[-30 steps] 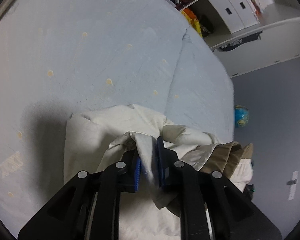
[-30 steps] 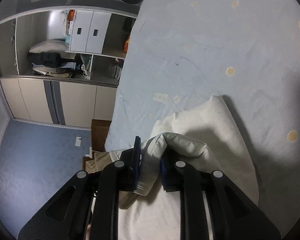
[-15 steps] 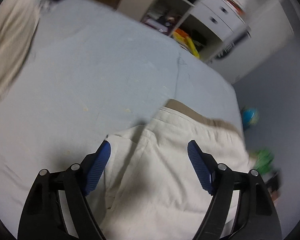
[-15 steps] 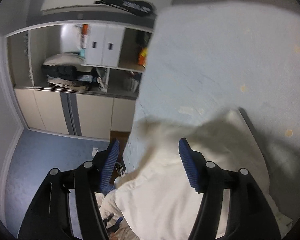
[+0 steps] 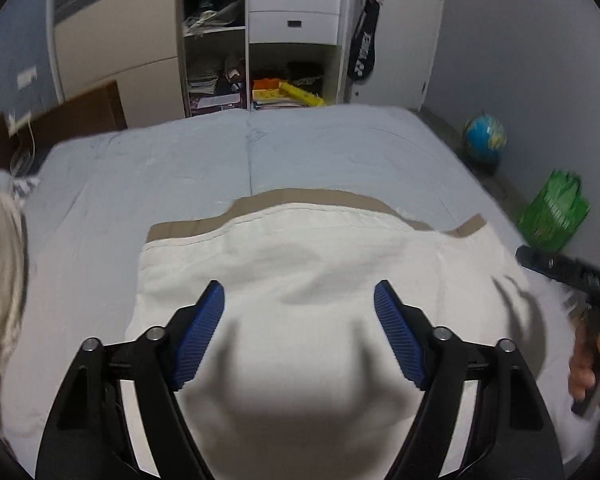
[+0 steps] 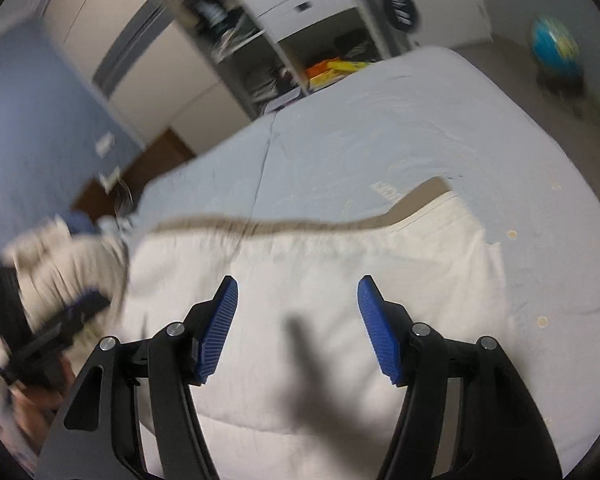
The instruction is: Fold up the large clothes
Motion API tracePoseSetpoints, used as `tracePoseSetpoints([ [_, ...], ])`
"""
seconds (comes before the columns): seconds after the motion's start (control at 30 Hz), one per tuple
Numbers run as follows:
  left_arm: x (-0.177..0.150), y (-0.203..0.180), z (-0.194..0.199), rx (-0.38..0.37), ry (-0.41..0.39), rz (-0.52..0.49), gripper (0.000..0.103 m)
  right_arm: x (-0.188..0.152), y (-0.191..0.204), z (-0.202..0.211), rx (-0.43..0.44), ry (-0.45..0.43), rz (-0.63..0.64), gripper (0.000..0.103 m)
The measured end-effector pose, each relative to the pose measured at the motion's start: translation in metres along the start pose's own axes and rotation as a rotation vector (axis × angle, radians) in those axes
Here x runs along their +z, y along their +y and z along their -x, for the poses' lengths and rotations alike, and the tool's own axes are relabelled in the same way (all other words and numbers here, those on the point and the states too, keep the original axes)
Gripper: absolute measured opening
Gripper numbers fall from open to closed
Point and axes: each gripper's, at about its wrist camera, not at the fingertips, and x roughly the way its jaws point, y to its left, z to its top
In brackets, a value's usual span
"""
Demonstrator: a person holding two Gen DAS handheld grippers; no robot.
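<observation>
A cream garment (image 5: 300, 264) with a tan band along its far edge lies folded flat on the light blue bed (image 5: 332, 148). It also shows in the right wrist view (image 6: 340, 264). My left gripper (image 5: 299, 300) is open and empty, raised above the garment's near part. My right gripper (image 6: 298, 292) is open and empty, also above the garment. The right gripper shows at the right edge of the left wrist view (image 5: 572, 276). The left gripper shows blurred at the left of the right wrist view (image 6: 52, 320).
An open wardrobe with white drawers (image 5: 294, 8) and cluttered shelves stands beyond the bed's far end. A globe (image 5: 484, 140) and a green bag (image 5: 556, 212) sit on the floor at the right. A second cream cloth (image 5: 0, 264) lies at the left.
Both grippers let go of the cream garment and opened wide. Both then swung up and back to look along the bed. The garment now lies flat.
</observation>
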Motion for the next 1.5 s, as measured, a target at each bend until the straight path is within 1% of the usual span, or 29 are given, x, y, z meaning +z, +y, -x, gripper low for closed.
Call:
tracePoseSetpoints([
  [0.03,0.0,-0.002,-0.01,0.005,0.02,0.004,0.056,-0.005,0.009,-0.005,-0.011,-0.001,0.029,0.059],
  [0.1,-0.001,0.0,-0.035,0.025,0.077,0.031,0.048,-0.012,0.024,-0.013,-0.02,-0.002,0.068,0.059],
  [0.17,-0.005,0.007,-0.052,0.025,0.11,0.067,0.047,-0.018,0.041,-0.028,-0.045,0.005,0.127,0.059],
  [0.23,-0.009,0.018,-0.071,0.014,0.143,0.123,0.048,-0.021,0.053,-0.044,-0.083,0.016,0.173,0.059],
  [0.27,-0.012,0.022,-0.075,0.008,0.155,0.135,0.048,-0.023,0.056,-0.053,-0.11,0.023,0.199,0.059],
  [0.37,-0.02,0.027,-0.098,-0.002,0.197,0.134,0.049,-0.028,0.057,-0.081,-0.183,0.055,0.267,0.062],
  [0.47,-0.022,0.027,-0.114,-0.001,0.215,0.124,0.05,-0.032,0.056,-0.105,-0.236,0.096,0.321,0.062],
  [0.67,-0.028,0.03,-0.135,0.004,0.199,0.114,0.051,-0.033,0.05,-0.137,-0.258,0.133,0.338,0.064],
  [0.9,-0.036,0.027,-0.141,-0.003,0.186,0.126,0.051,-0.033,0.046,-0.155,-0.272,0.148,0.34,0.064],
  [1.2,-0.051,0.02,-0.14,0.02,0.159,0.103,0.051,-0.04,0.043,-0.164,-0.284,0.152,0.349,0.064],
  [1.5,-0.057,0.019,-0.142,0.02,0.143,0.102,0.051,-0.043,0.042,-0.168,-0.283,0.151,0.349,0.064],
])
